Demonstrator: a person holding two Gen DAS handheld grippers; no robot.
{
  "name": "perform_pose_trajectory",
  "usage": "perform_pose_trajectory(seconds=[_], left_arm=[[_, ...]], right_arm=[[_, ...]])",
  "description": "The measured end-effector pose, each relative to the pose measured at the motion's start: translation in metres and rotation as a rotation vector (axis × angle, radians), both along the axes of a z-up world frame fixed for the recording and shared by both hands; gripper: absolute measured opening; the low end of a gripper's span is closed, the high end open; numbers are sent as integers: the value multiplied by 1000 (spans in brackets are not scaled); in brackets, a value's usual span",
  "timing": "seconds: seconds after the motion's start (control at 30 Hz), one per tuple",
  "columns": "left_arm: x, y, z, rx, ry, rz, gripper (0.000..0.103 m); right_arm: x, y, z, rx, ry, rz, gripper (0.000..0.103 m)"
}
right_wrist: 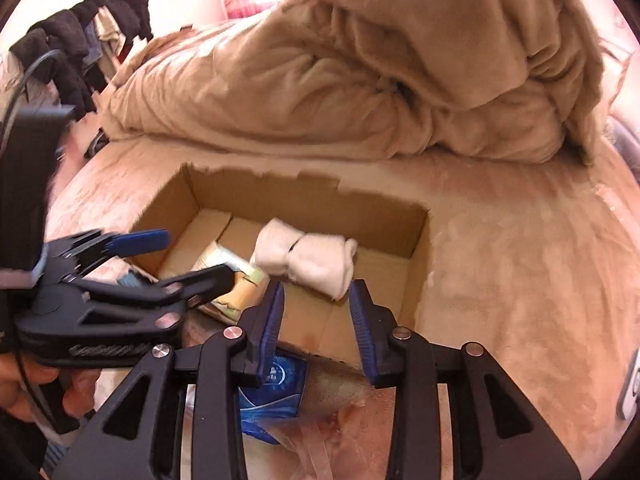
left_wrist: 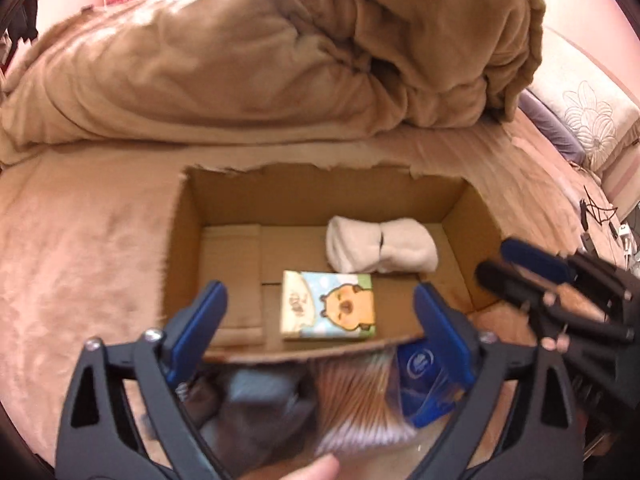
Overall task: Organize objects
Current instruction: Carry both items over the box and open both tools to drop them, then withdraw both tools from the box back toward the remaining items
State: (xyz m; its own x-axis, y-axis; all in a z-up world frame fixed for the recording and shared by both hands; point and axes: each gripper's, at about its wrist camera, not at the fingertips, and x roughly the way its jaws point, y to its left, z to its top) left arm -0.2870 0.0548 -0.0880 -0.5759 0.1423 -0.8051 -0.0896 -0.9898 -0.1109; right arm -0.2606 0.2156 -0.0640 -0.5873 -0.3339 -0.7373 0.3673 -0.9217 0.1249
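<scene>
**Both hand-held grippers released above the cardboard box**

I see an open cardboard box (left_wrist: pixel 188 216) resting on the bed (left_wrist: pixel 80 240), its top edges torn. Inside it lie two items. A white rolled sock bundle (left_wrist: pixel 380 250) sits toward the far right part of the floor. A small tissue pack with a cartoon animal print (left_wrist: pixel 328 306) lies flat near the front wall, just beside the sock bundle.

My left hand-held gripper (left_wrist: pixel 320 320) stands with its jaws spread wide, one blue pad on each side of the tissue pack as seen from the left wrist view. Nothing is pressed between the pads; this gripper is released.

My right hand-held gripper (right_wrist: pixel 318 308) stands partly apart over the front right area of the box. Its blue pads (right_wrist: pixel 272 320) flank the near end of the sock bundle without pressing it; this gripper is also released.

In front of the box, on the bed, lie a blue packet (right_wrist: pixel 276 392), a blurred grey item (left_wrist: pixel 256 404) and crinkled clear wrapping (right_wrist: pixel 320 440). A heaped tan duvet (left_wrist: pixel 280 60) fills the bed behind the box. Dark clothes (right_wrist: pixel 80 40) hang at far left in the right wrist view.
</scene>
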Motion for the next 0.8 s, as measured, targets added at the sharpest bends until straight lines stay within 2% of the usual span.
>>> perform_pose_trajectory(seconds=[0.03,0.07,0.1,0.2,0.37,0.5,0.8], left_arm=[[6,-2,5,-17,11,4,99],[11,-3,9,-31,23,7,99],[16,-5,13,-41,33,9,99],[38,-14,28,-62,78,22,99],[76,-25,51,-91,129,57,102],[111,-37,72,-58,183,78,103],[177,-62,104,-41,275,177,102]], right_arm=[[3,1,6,6,22,-15,38],[5,2,10,8,33,-26,43],[7,3,15,2,42,-31,54],[17,5,26,-32,61,-29,73],[39,6,37,-46,92,-58,84],[63,7,52,-68,124,-71,87],[119,20,82,-50,182,-94,87]])
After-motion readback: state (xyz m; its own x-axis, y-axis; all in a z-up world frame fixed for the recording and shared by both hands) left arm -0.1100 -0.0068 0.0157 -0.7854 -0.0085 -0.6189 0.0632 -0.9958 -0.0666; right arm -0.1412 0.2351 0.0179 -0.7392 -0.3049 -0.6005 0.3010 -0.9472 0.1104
